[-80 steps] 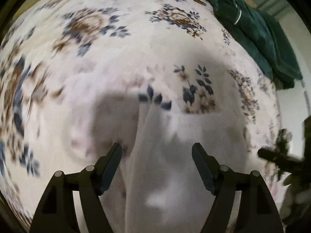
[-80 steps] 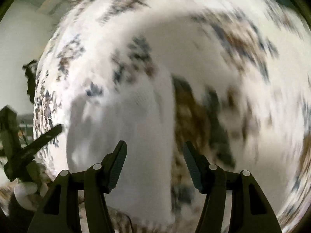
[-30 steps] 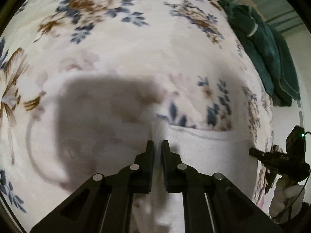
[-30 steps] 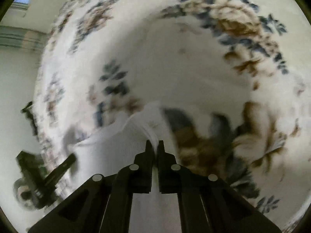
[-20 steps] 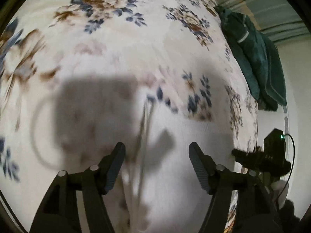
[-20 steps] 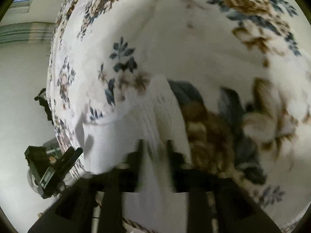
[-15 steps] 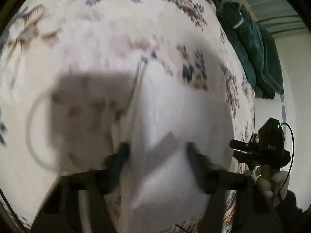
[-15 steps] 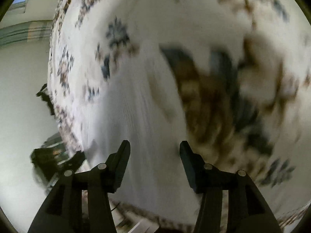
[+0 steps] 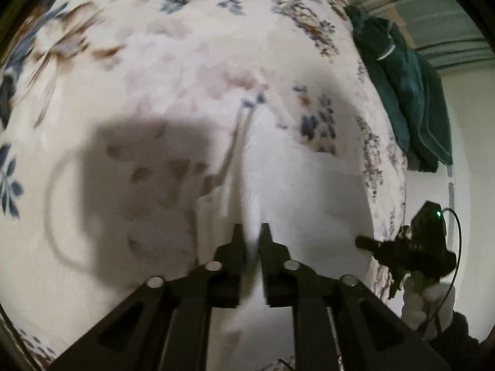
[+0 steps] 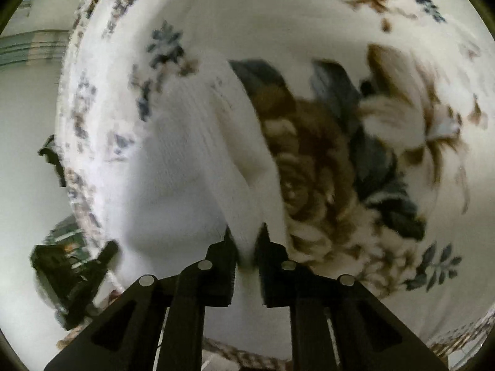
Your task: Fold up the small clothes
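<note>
A small white knit garment (image 9: 297, 185) lies folded on a floral bedspread (image 9: 154, 61). In the left wrist view my left gripper (image 9: 251, 232) is shut on the garment's near left edge. In the right wrist view the same white garment (image 10: 185, 160) shows, and my right gripper (image 10: 246, 232) is shut on a thick fold of its near right edge. The right gripper also shows in the left wrist view (image 9: 402, 253) at the far right, and the left gripper shows in the right wrist view (image 10: 74, 275) at the lower left.
A dark green garment (image 9: 402, 86) lies heaped at the bed's far right edge. The bedspread (image 10: 340, 154) has large brown and blue flowers. The bed's edge and a pale wall (image 10: 27, 117) lie to the left in the right wrist view.
Both grippers let go of the garment's far edge, opened, drew back toward the near edge, and have now shut on the garment again.
</note>
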Available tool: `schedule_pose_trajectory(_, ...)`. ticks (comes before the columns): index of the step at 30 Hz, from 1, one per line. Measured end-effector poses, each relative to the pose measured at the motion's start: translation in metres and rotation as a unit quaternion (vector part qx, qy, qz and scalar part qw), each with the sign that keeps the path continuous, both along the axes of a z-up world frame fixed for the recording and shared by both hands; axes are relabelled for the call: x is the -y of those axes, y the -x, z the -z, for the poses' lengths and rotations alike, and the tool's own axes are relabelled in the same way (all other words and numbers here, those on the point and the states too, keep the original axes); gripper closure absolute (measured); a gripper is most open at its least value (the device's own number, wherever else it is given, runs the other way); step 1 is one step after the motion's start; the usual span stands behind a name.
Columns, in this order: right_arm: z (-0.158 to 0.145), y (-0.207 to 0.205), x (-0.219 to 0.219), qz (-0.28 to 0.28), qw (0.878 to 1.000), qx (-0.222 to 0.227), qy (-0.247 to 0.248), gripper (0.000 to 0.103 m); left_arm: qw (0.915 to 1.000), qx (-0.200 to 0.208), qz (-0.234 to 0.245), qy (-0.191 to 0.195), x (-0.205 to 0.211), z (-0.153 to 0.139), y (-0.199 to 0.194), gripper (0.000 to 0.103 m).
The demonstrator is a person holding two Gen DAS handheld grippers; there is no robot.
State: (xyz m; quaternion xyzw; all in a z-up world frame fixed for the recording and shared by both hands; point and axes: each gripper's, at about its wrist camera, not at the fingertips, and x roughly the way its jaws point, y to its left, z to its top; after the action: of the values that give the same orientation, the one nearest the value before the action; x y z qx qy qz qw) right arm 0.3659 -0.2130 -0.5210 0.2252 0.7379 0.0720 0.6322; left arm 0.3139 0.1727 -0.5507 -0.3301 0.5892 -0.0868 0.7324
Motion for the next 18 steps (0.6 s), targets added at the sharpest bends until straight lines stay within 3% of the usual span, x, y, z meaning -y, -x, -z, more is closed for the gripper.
schedule_pose_trajectory(1, -0.004, -0.006, 0.003, 0.004, 1.000, 0.002, -0.008, 0.082, 1.0000, 0.006, 0.001, -0.006, 0.001, -0.002, -0.007, 0.072)
schedule_pose_trajectory(2, -0.006, -0.011, 0.004, 0.007, 1.000, 0.007, -0.008, 0.072, 0.9999, 0.013, 0.002, -0.011, 0.001, -0.002, -0.015, 0.059)
schedule_pose_trajectory(3, -0.009, -0.019, 0.007, 0.013, 1.000, 0.020, -0.013, 0.061, 0.9997, 0.019, 0.003, -0.011, 0.000, -0.001, -0.023, 0.055)
schedule_pose_trajectory(6, -0.005, -0.041, 0.007, 0.026, 0.999, 0.036, -0.031, 0.058, 0.9996, 0.014, 0.023, -0.008, 0.008, 0.018, -0.060, 0.054)
schedule_pose_trajectory(7, -0.001, -0.049, 0.003, 0.027, 0.998, 0.037, -0.033, 0.058, 0.9995, 0.014, 0.028, -0.004, 0.011, 0.023, -0.067, 0.057)
schedule_pose_trajectory(8, 0.002, -0.055, 0.000, 0.026, 0.998, 0.042, -0.034, 0.058, 0.9993, 0.019, 0.032, 0.002, 0.013, 0.027, -0.075, 0.068)
schedule_pose_trajectory(10, 0.003, -0.064, -0.007, 0.021, 0.998, 0.056, -0.028, 0.076, 0.9992, 0.025, 0.030, 0.002, 0.015, 0.027, -0.083, 0.098)
schedule_pose_trajectory(11, 0.001, -0.068, -0.011, 0.020, 0.997, 0.068, -0.027, 0.098, 0.9992, 0.031, 0.026, 0.001, 0.013, 0.024, -0.083, 0.099)
schedule_pose_trajectory(13, -0.007, -0.072, -0.016, 0.014, 0.996, 0.086, -0.009, 0.098, 0.9985, 0.043, 0.019, -0.027, 0.005, 0.015, -0.080, 0.099)
schedule_pose_trajectory(18, -0.013, -0.082, -0.008, 0.035, 0.995, 0.089, 0.028, 0.099, 0.9996, 0.016, -0.006, -0.022, -0.023, 0.040, -0.071, 0.099)
